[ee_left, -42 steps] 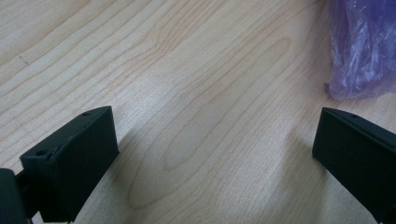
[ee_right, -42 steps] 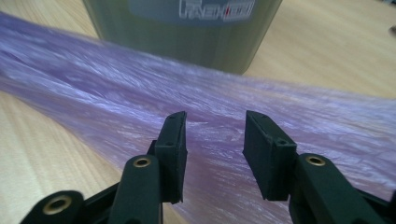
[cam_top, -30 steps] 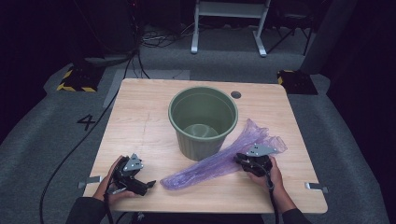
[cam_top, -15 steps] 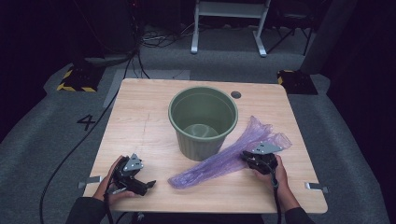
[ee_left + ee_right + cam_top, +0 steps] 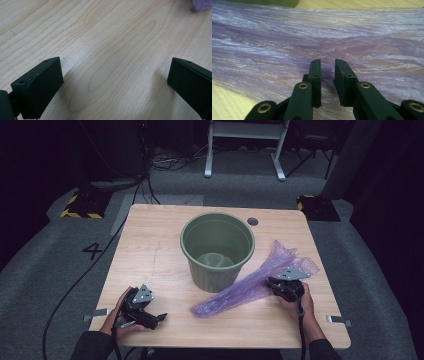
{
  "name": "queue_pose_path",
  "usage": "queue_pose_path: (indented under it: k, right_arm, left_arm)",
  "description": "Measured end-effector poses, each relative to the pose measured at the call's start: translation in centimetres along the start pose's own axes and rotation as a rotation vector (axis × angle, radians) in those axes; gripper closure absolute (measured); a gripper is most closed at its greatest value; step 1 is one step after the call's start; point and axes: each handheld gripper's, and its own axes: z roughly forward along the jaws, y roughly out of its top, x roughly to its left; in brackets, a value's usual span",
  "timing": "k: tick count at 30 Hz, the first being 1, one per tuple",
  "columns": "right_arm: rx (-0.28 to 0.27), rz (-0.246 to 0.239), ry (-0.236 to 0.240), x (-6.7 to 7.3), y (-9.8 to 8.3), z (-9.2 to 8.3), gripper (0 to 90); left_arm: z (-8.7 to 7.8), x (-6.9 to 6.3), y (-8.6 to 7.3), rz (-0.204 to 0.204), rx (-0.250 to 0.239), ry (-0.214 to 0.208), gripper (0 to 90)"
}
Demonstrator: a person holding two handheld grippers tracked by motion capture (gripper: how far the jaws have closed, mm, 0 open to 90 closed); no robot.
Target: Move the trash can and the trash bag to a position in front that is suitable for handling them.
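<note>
Wooden table [image 5: 150, 255], green bin [image 5: 218, 249] at centre. Purple plastic bag [image 5: 250, 287] stretched slantwise beside bin, long axis crossing right gripper [image 5: 327, 65], nearly closed, pinching film. Left gripper [image 5: 159, 318] spread wide, idle, well apart from bag's near tip.

Hidden and cropped bits: bag ends, bucket base, gripper tips.

In the high view the right gripper [image 5: 286, 286] covers part of the purple plastic bag [image 5: 250, 287], so whether its jaws pinch the film is too small to tell there; the green bucket [image 5: 218, 249] hides the worktop [image 5: 150, 255] behind its wall, and its far base is unseen. Both forearms are cut by the bottom edge. In the right gripper view the bag [image 5: 287, 45] runs off three edges and the bucket is a sliver at the top. In the left gripper view the jaws are cropped at the sides and a purple bag corner [image 5: 201, 5] is cut off at the top.
</note>
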Motion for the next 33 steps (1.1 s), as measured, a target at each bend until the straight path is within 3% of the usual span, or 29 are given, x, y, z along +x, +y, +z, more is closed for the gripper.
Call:
queue_pose_path:
  k: [8,15,17,18,23,27,33]
  right_arm:
    - [0.005,0.015,-0.042,-1.2,0.0,0.1,74.0]
    - [-0.005,0.038,-0.09,-2.0,-0.2,-0.7,59.8]
    - [-0.019,0.044,-0.081,-2.0,-0.1,-0.9,57.4]
    - [-0.042,0.048,-0.072,-1.9,0.0,-1.4,49.4]
    - [-0.091,0.045,-0.043,-1.4,0.5,-2.3,42.1]
    - [-0.152,0.054,0.009,-0.2,1.5,-3.3,34.4]
    - [-0.152,0.021,0.043,1.3,2.3,-3.4,27.1]
  left_arm:
    - [0.0,0.0,0.0,-0.001,0.0,0.0,0.0]
    - [0.0,0.0,0.0,-0.002,0.0,0.001,0.0]
    - [0.0,0.0,0.0,-0.002,0.0,0.001,0.0]
    - [0.0,0.0,0.0,-0.002,0.0,0.001,0.0]
    - [0.0,0.0,0.0,0.0,-0.001,0.002,0.0]
    - [0.1,0.0,0.1,-0.001,-0.001,0.003,0.0]
    - [0.1,0.0,0.1,-0.001,-0.002,0.003,0.0]
